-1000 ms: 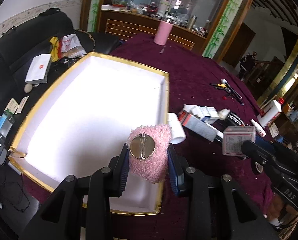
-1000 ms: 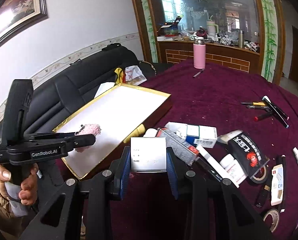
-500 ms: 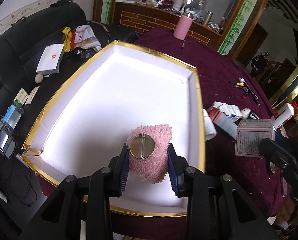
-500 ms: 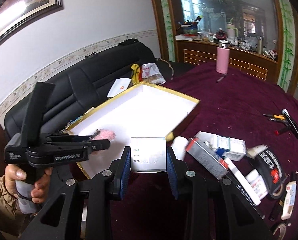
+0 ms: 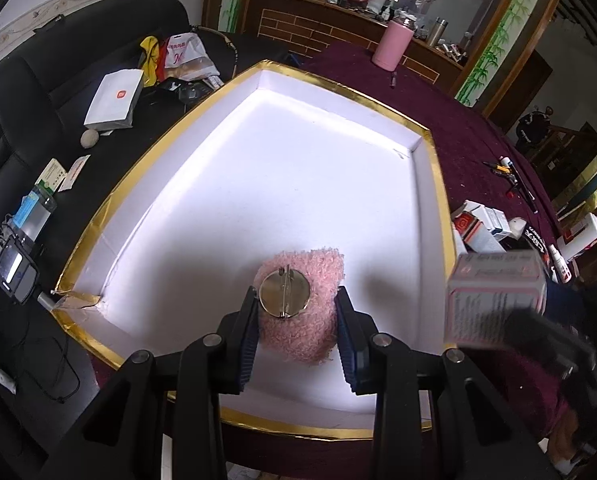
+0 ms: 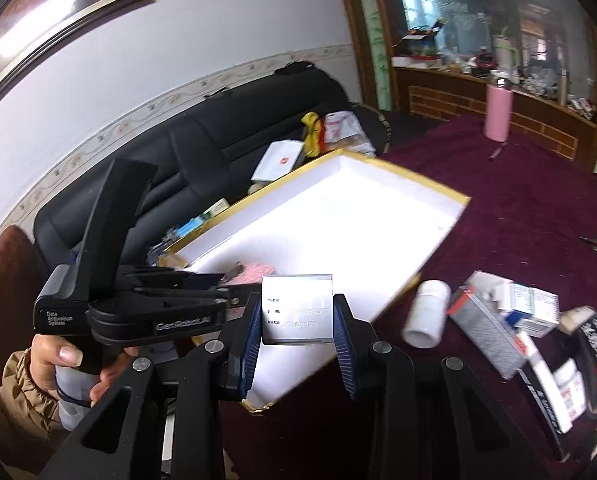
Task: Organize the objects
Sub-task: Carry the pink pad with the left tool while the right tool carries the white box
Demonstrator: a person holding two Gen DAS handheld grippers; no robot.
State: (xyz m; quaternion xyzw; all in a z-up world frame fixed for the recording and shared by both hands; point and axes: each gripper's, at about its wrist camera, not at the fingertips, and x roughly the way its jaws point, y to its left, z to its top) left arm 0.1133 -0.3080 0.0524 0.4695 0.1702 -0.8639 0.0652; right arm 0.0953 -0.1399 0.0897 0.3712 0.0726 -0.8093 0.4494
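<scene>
My left gripper (image 5: 296,308) is shut on a fluffy pink brooch (image 5: 306,320) with a round metal pin back, held above the near part of a large white box with a gold rim (image 5: 434,168). My right gripper (image 6: 296,316) is shut on a small white medicine box (image 6: 296,308), held over the box's near right rim (image 6: 442,240). The medicine box also shows in the left wrist view (image 5: 494,300). The left gripper (image 6: 218,296) and the pink brooch (image 6: 258,270) show in the right wrist view.
The box lies on a maroon tablecloth (image 5: 470,128). Several medicine boxes (image 6: 530,308), a white bottle (image 6: 424,314) and tape (image 6: 594,352) lie to its right. A pink flask (image 5: 392,46) stands far back. A black sofa (image 5: 38,92) with clutter is left.
Both grippers have moved left over the white box with their loads. The medicine box has come close to the box's right rim.
</scene>
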